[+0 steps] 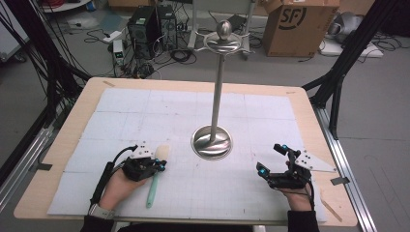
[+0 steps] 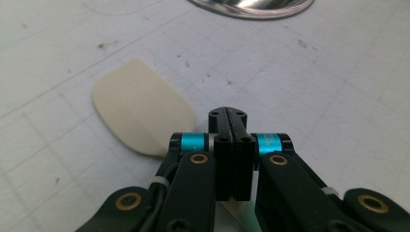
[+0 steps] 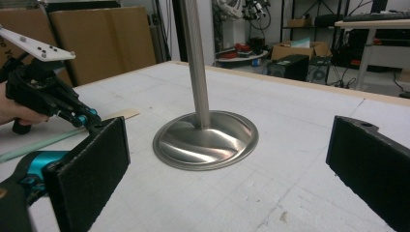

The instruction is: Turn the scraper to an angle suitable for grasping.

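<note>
A spatula with a cream blade and a mint-green handle lies flat on the white gridded mat, at the front left. My left gripper sits low over the spatula's neck, just behind the blade. Its jaws are pressed together with nothing between the pads, and the neck shows pale beneath them. The right gripper view shows this left gripper with its tips down by the spatula. My right gripper rests at the front right, its jaws wide open and empty, pointing toward the stand.
A tall steel stand rises from a round polished base at the mat's middle, topped by a knob and curved arms. Its base lies between the two grippers. Cardboard boxes, computers and cables fill the floor beyond the table.
</note>
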`<act>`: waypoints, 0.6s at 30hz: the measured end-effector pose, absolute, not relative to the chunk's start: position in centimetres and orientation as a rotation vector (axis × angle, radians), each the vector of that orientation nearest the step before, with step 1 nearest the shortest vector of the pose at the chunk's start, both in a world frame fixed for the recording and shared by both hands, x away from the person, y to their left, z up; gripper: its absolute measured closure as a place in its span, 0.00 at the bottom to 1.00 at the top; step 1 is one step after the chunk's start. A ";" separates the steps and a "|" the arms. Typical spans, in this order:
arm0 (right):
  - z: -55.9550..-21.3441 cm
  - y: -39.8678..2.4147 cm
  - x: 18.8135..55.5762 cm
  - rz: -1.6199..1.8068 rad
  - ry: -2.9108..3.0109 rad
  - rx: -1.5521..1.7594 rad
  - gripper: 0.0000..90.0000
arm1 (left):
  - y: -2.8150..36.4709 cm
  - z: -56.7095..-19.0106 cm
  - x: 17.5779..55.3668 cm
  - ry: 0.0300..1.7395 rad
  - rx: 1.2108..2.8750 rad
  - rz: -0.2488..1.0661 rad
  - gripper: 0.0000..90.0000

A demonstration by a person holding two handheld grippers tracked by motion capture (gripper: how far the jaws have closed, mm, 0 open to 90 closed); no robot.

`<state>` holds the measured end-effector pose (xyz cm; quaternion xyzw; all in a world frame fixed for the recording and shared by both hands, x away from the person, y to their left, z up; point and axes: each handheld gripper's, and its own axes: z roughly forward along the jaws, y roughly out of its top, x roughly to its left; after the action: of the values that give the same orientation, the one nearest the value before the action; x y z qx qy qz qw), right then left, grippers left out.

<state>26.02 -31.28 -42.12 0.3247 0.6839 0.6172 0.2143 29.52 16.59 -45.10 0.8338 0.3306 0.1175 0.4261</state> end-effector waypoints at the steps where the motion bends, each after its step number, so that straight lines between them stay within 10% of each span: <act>1: -42.1 -31.3 26.1 1.710 1.897 0.898 0.01 | 16.9 -45.1 29.4 0.832 2.084 0.303 1.00; 18: -42.3 -31.0 26.2 1.700 1.911 0.908 0.01 | 23.3 -44.6 25.4 0.924 1.989 0.321 1.00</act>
<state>26.19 -31.03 -42.34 0.3269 0.6882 0.6121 0.2120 25.40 23.30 -44.58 0.8031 0.3730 0.1297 0.4461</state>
